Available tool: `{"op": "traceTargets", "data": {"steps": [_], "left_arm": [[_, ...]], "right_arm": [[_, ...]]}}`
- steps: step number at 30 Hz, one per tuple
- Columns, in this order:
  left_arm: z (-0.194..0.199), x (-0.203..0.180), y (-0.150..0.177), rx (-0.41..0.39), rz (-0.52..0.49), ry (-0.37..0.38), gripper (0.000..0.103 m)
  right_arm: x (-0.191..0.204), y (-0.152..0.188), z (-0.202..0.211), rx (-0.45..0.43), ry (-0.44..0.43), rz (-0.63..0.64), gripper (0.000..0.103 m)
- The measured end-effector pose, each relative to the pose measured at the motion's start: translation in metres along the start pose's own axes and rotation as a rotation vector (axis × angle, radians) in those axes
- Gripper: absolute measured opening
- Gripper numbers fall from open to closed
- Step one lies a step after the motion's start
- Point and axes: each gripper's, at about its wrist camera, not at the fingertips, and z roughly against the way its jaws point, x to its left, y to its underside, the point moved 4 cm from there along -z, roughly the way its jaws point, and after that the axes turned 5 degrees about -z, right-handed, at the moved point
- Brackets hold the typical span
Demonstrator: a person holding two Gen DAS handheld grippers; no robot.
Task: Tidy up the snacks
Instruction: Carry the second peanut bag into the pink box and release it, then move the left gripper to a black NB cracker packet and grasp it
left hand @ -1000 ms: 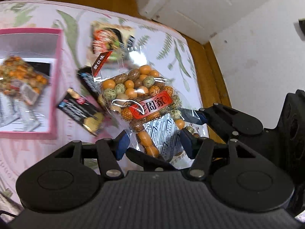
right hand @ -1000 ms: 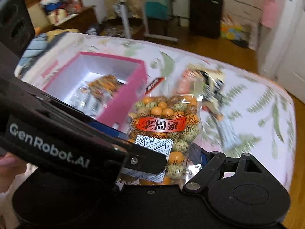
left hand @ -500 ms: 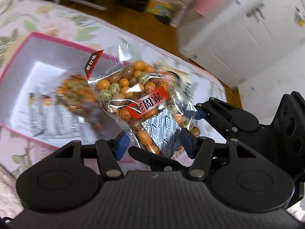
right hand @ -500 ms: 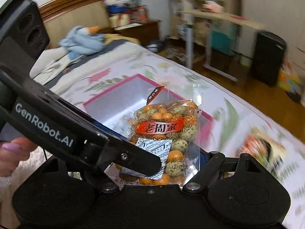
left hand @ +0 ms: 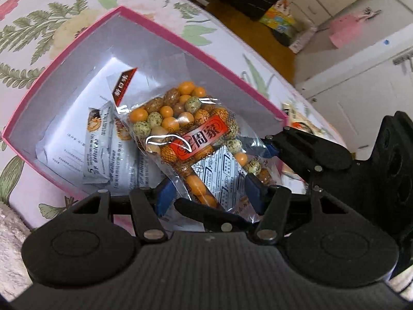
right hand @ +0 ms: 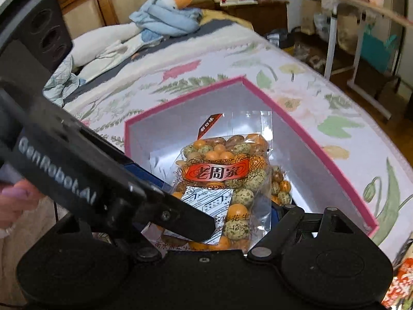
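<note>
A clear bag of orange and speckled coated peanuts with a red label hangs over the open pink box. My left gripper is shut on the bag's lower end. My right gripper is also shut on the same bag, its fingers crossing the left gripper's. In the right wrist view the pink box lies under the bag. White snack packets and another peanut bag lie in the box.
The box sits on a floral bedspread. More snack packets lie on the bed to the right of the box. A goose plush and pillows are at the head of the bed. A person's hand holds the left gripper.
Both grippers have carried the peanut bag from above the loose snacks on the bed to above the pink box. The grip has not changed.
</note>
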Motion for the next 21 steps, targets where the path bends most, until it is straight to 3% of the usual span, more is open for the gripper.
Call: {"op": "traceTargets", "data": {"steps": [2,4,8,13,16,21], "left_arm": [[-0.006,0.005,0.002,0.006,0.01,-0.027,0.06],[-0.008,0.005,0.004,-0.006,-0.015,-0.062,0.061],[0.003,0.0,0.007,-0.058,-0.06,-0.109,0.064],[0.024,-0.019,0.015,-0.055,-0.123,-0.026,0.065],[0.036,-0.034,0.023,-0.06,-0.176,-0.016,0.064],[0.048,-0.07,0.043,-0.045,-0.258,0.034,0.063]], "right_arm": [[-0.002,0.001,-0.01,0.028,0.017,-0.005,0.091],[-0.002,0.007,-0.014,0.046,0.089,0.012,0.093],[0.003,0.018,0.006,0.01,0.192,0.082,0.093],[-0.002,0.035,0.07,-0.106,0.198,-0.032,0.093],[-0.001,0.06,0.107,-0.169,0.259,-0.069,0.093],[-0.007,0.1,0.153,-0.202,0.344,-0.153,0.089]]}}
